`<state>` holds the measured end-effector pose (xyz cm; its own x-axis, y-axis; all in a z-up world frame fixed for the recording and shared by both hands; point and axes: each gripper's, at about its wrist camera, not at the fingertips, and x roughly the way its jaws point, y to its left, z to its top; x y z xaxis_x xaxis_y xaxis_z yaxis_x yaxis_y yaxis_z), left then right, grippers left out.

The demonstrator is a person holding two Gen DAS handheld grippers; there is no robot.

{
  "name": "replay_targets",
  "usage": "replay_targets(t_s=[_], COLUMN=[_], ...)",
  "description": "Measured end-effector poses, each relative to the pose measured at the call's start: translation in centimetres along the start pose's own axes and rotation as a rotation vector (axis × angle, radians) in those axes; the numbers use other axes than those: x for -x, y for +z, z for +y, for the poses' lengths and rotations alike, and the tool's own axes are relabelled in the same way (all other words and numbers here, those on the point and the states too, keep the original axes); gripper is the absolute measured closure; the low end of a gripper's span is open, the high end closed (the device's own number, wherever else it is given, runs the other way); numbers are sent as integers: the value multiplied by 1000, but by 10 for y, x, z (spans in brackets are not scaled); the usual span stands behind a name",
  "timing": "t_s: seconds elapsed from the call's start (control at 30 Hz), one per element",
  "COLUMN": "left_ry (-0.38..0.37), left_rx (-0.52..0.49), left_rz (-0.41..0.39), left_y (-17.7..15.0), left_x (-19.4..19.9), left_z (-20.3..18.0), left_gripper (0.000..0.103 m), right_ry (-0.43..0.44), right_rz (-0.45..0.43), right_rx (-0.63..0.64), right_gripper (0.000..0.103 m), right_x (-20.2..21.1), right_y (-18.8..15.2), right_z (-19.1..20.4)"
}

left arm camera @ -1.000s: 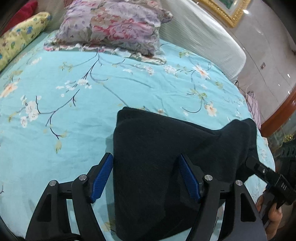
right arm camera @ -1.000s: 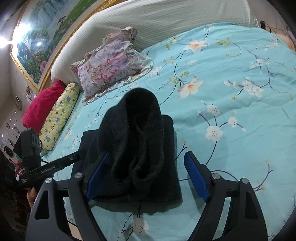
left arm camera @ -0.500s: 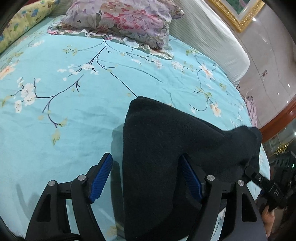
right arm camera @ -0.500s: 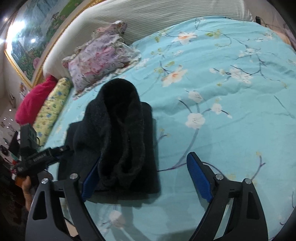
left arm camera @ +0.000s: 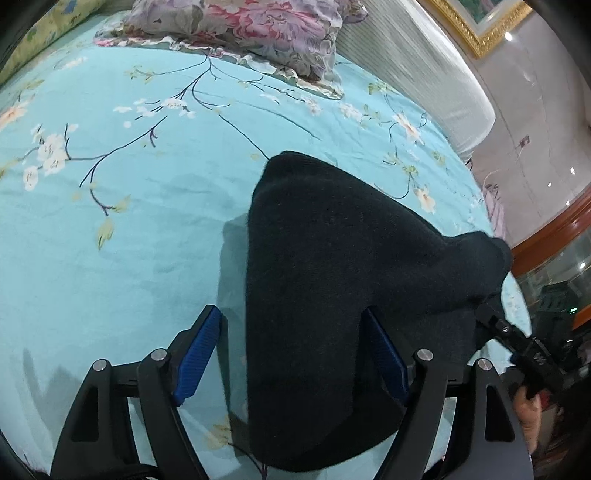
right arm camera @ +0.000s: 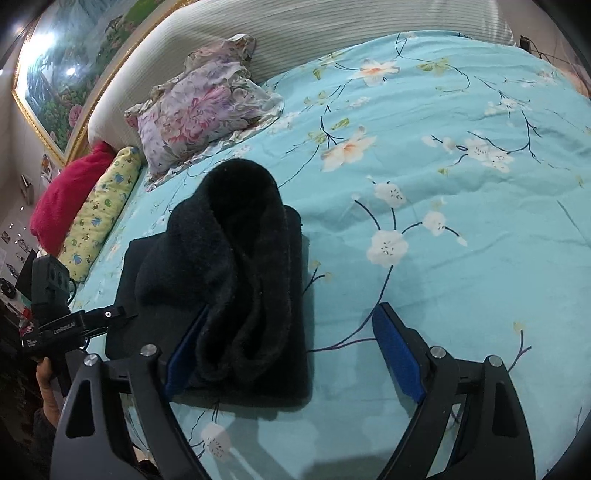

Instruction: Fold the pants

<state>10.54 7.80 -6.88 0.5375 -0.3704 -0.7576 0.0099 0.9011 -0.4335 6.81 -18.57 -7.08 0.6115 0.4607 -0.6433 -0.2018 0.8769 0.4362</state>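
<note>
The black pants lie in a folded bundle on the turquoise floral bedspread. In the right wrist view the pants show a thick rolled fold on top of a flat layer. My left gripper is open, its blue pads on either side of the bundle's near end, the cloth draped over the right pad. My right gripper is open, its left pad against the bundle's near edge and its right pad over bare bedspread. Each gripper also shows in the other's view, the right and the left.
A floral pillow lies at the head of the bed against a white ribbed headboard. A yellow bolster and a red cushion lie at the bed's side. A wooden edge stands beyond the bed.
Both grippers have shifted over the bundle. The left camera has come lower and closer to the pants. The right gripper has moved right, so the bundle now lies at its left pad.
</note>
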Motion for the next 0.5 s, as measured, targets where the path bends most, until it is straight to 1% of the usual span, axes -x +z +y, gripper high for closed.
replay_targets(t_s=[0.03, 0.07, 0.1, 0.13, 0.23, 0.27, 0.3, 0.33, 0.37, 0.47, 0.5], left_ry=[10, 13, 9, 4, -24, -34, -56, -72, -68, -61, -64], left_rx=[-10, -14, -14, -12, -2, -2, -1, 4, 9, -5, -7], left_rz=[-2, -2, -1, -2, 5, 7, 14, 19, 16, 8, 4], left_y=[1, 1, 2, 2, 4, 4, 4, 3, 4, 3, 3], left_x=[-2, -4, -6, -7, -9, -9, -10, -10, -10, -8, -7], left_z=[-2, -3, -3, -2, 1, 2, 1, 1, 0, -4, -6], left_gripper=[23, 24, 24, 25, 28, 30, 40, 45, 46, 52, 57], right_ry=[26, 60, 82, 112, 178, 200, 223, 240, 238, 232, 232], right_rz=[1, 12, 21, 32, 48, 49, 50, 51, 48, 43, 42], right_rx=[1, -12, -25, -42, -98, -117, -134, -147, -143, -129, -130], right_gripper=[31, 33, 38, 41, 42, 43, 47, 47, 48, 50, 51], right_x=[0, -2, -4, -6, -11, -11, -11, -11, -10, -7, -7], right_y=[-1, -1, -1, -2, -7, -8, -9, -11, -11, -12, -12], right_z=[-3, -3, -4, -6, -15, -18, -19, -19, -17, -11, -10])
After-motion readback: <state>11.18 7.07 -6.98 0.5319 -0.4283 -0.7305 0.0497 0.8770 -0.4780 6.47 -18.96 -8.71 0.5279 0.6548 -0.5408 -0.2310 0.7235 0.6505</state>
